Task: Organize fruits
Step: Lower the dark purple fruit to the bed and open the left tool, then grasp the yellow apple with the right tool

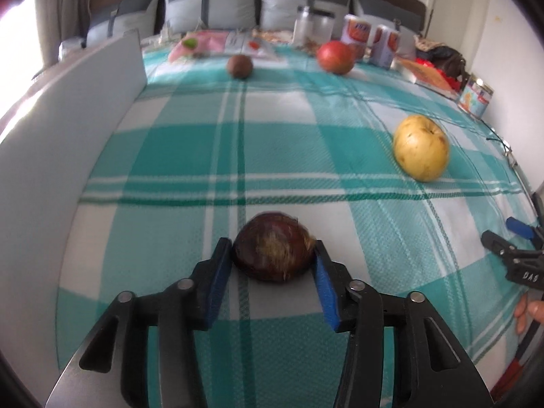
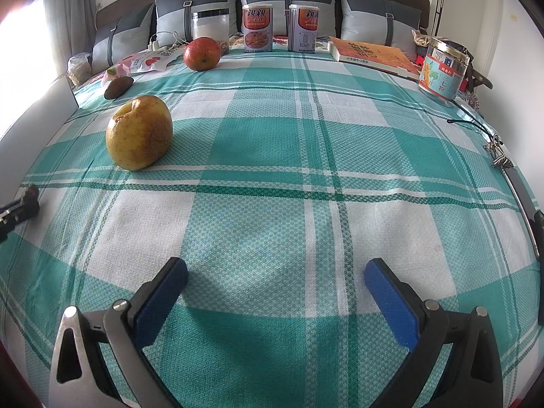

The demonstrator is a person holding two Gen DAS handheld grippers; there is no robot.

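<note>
My left gripper (image 1: 273, 255) is shut on a dark brown round fruit (image 1: 273, 246), its blue pads against both sides, low over the teal checked cloth (image 1: 190, 156). A yellow apple (image 1: 421, 147) lies to the right; it also shows in the right wrist view (image 2: 138, 132). A red-orange fruit (image 1: 336, 56) and a small brown fruit (image 1: 239, 65) lie at the far end; both show in the right wrist view, the red one (image 2: 201, 53) and the brown one (image 2: 118, 87). My right gripper (image 2: 275, 285) is open and empty over the cloth (image 2: 272, 204).
Two cans (image 2: 257, 27), a clear jar (image 2: 210, 27), a labelled jar (image 2: 442, 71), an orange book (image 2: 374, 54) and snack packets (image 2: 149, 61) line the far edge before grey pillows. A white board (image 1: 85, 102) stands along the left side.
</note>
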